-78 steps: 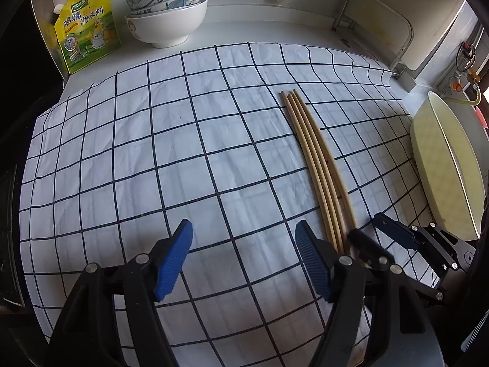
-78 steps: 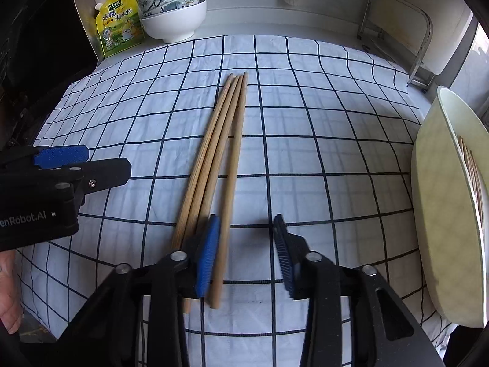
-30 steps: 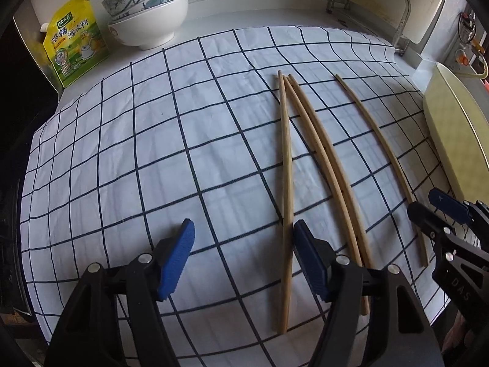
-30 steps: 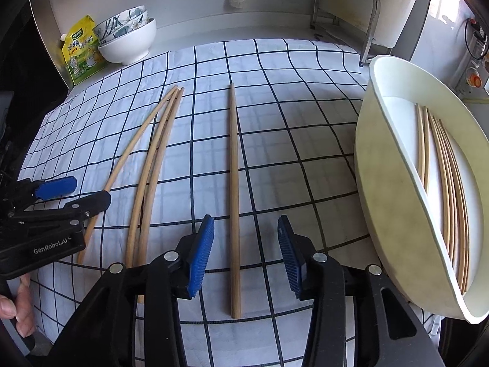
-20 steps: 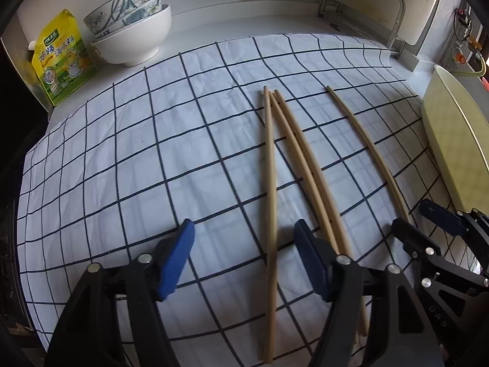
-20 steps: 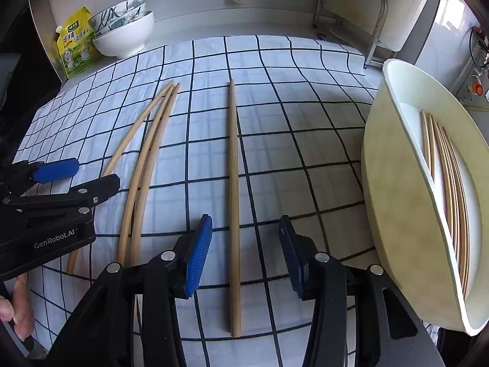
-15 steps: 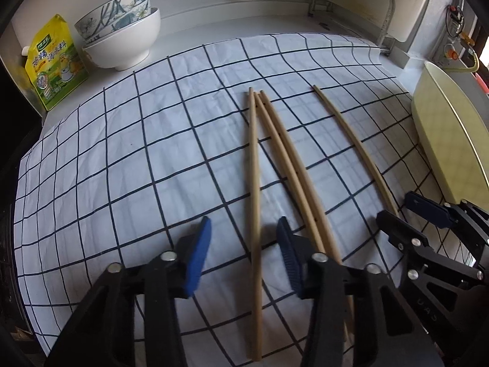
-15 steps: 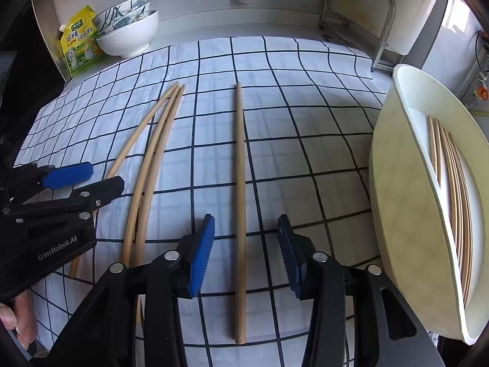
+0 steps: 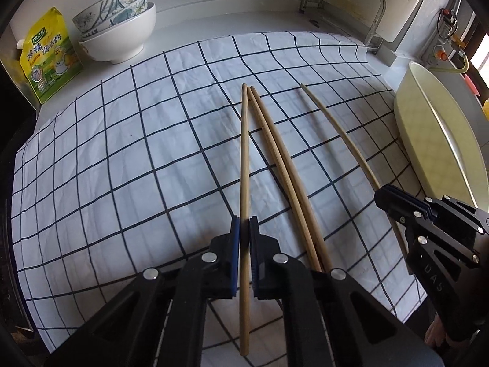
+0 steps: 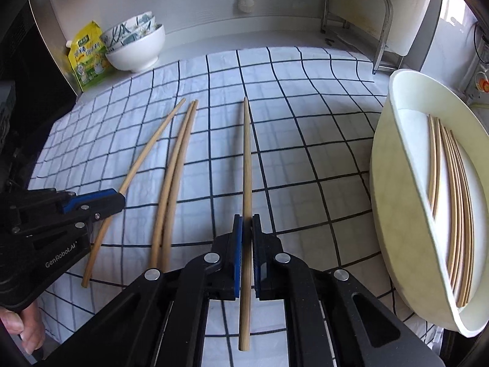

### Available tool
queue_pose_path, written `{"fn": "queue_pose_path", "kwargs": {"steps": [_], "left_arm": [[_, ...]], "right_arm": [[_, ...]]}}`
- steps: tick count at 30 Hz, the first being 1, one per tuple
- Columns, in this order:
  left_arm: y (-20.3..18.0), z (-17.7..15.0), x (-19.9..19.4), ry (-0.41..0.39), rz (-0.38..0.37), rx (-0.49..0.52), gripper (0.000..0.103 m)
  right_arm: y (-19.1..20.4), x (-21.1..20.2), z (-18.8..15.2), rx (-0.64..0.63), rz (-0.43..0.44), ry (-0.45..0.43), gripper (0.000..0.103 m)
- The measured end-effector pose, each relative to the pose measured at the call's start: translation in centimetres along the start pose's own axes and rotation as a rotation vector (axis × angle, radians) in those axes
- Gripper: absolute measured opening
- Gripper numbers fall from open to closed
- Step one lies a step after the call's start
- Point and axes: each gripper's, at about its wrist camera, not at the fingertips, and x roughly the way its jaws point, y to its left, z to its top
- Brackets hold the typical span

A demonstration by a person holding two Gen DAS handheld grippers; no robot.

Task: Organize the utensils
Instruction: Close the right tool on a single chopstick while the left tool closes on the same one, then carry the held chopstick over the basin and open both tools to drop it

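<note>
The left gripper [image 9: 244, 224] is pinching a single chopstick [image 9: 244, 159]: its blue pads have just been closing and now press the stick from both sides near its near end, with the short tail of the stick running back between the black arms. The right gripper [image 10: 247, 223] has likewise just been closing and now clamps another chopstick [image 10: 247, 153] in the same way, again close to the near end. Both held sticks point away across the checked cloth [image 9: 122, 159] toward the far edge of the tabletop [image 9: 244, 15]. Between the two held sticks lie two more chopsticks [image 9: 284, 165], side by side and touching along most of their length, flat on the cloth and untouched by either gripper. In the left wrist view the right gripper sits at the lower right with its fingers pressed on the outermost stick; in the right wrist view the left gripper shows at the lower left, and part of a hand [image 10: 23, 324] is visible below it. Along the right edge of the tabletop stands a cream oval tray [image 10: 397, 214], and inside it a bundle of chopsticks [image 10: 455, 208] lies lengthwise. In the far left corner, off the cloth, stands a stack of bowls [image 9: 117, 35], a white one below and patterned ones nested in it, with a yellow-green pouch [image 9: 49, 56] just beside it. A metal rack [image 10: 363, 9] stands at the far right corner against the wall.
</note>
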Motion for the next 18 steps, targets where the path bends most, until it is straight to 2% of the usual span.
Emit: {"fn": "queue_pose_path", "kwargs": {"steps": [11, 18], "left_arm": [[-1.0, 1.1, -4.7, -0.046, 0.000, 0.012, 0.007], [-4.5, 3.0, -7.0, -0.092, -0.031, 0.045, 0.007]], "right_arm": [[-0.1, -4.8, 0.7, -0.001, 0.057, -0.060, 0.006], [-3.1, -8.9, 1.4, 0.008, 0.046, -0.135, 0.006]]}}
